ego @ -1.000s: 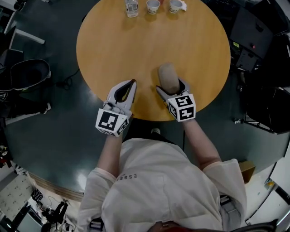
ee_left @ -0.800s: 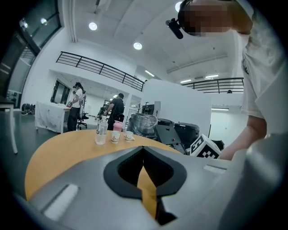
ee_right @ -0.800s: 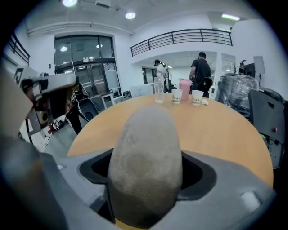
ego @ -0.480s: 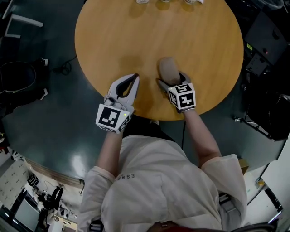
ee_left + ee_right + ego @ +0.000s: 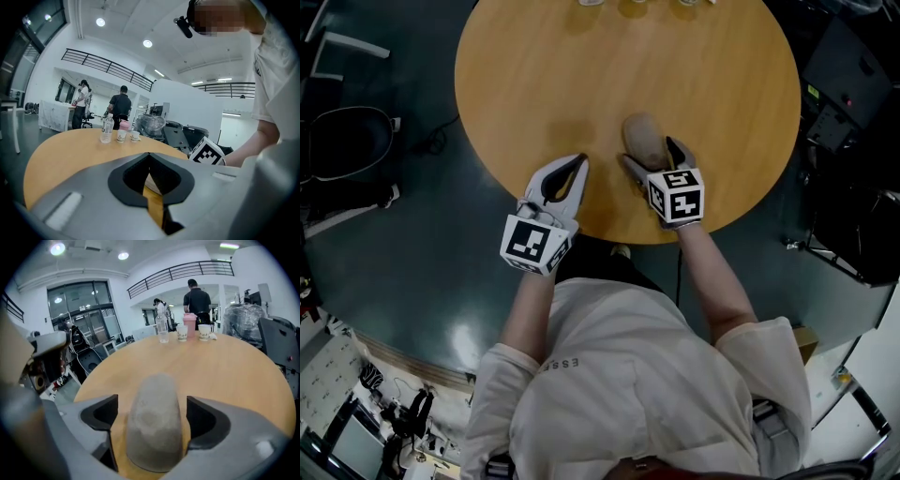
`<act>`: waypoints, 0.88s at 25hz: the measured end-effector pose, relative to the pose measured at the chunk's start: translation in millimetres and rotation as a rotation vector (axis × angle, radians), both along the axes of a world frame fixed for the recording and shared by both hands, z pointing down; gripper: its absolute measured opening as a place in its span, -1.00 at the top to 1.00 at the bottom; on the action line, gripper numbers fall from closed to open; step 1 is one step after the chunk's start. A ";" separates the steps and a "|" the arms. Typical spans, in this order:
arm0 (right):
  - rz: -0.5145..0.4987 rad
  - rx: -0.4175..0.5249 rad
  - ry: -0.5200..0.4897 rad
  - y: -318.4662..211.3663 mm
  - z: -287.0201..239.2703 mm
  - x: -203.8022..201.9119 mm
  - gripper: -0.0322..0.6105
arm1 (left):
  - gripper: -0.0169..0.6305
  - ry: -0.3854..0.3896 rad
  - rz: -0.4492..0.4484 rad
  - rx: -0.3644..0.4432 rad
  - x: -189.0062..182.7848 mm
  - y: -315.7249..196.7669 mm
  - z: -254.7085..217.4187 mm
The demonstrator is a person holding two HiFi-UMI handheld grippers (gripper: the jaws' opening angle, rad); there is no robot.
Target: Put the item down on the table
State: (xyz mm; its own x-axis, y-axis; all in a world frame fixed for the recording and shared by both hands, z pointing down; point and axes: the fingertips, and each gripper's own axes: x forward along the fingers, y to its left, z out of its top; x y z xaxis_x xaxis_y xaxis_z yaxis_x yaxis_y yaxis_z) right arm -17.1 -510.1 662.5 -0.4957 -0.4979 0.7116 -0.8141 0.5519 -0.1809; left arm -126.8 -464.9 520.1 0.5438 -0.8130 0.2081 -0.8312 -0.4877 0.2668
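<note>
At the table's near edge, a grey lump lies between the right gripper's opening jaws, untouched. The left gripper, over that same edge, has its jaws together.

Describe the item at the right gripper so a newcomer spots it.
On the round wooden table, at the person's edge, the right gripper is opening its jaws around it. It is a dull grey-brown rounded lump, alone there; the bottle and cups stand at the far edge.

Ceiling lights bright; fisheye edges dark, foreground seemingly blurred.
</note>
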 end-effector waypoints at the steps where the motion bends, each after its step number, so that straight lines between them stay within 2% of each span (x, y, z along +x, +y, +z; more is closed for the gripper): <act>1: 0.011 0.019 -0.020 0.7 -10.7 0.9 -0.45 | 0.93 0.000 0.002 0.004 1.4 2.9 -2.4; 7: 0.096 0.201 -0.159 -0.2 -97.8 22.6 -0.41 | 0.93 -0.008 0.021 0.083 16.6 9.6 -33.7; 8: 0.106 0.237 -0.175 2.0 -113.0 26.9 -0.34 | 0.93 -0.010 0.024 0.099 18.5 11.3 -40.3; 11: 0.137 0.343 -0.191 13.6 -154.2 42.5 0.23 | 0.93 -0.015 0.036 0.148 24.7 20.1 -61.4; 15: 0.197 0.444 -0.250 39.2 -202.1 65.1 0.67 | 0.93 -0.032 0.055 0.209 37.3 43.3 -90.9; 16: 0.205 0.470 -0.260 46.9 -211.7 71.1 0.88 | 0.93 -0.036 0.058 0.222 41.0 50.4 -97.9; 17: 0.207 0.492 -0.272 54.9 -219.9 76.5 0.93 | 0.93 -0.039 0.060 0.235 44.7 57.6 -104.5; 22: 0.177 0.567 -0.303 104.8 -247.5 98.0 0.94 | 0.93 -0.031 0.039 0.281 59.9 101.3 -129.4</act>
State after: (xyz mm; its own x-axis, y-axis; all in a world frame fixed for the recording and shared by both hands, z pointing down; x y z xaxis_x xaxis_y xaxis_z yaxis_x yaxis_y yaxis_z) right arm 80.9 -405.3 415.0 -0.5087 -0.8464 0.1578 -0.8601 0.4914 -0.1368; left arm -66.8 -363.6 390.7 0.5726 -0.8198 -0.0055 -0.8161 -0.5706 0.0917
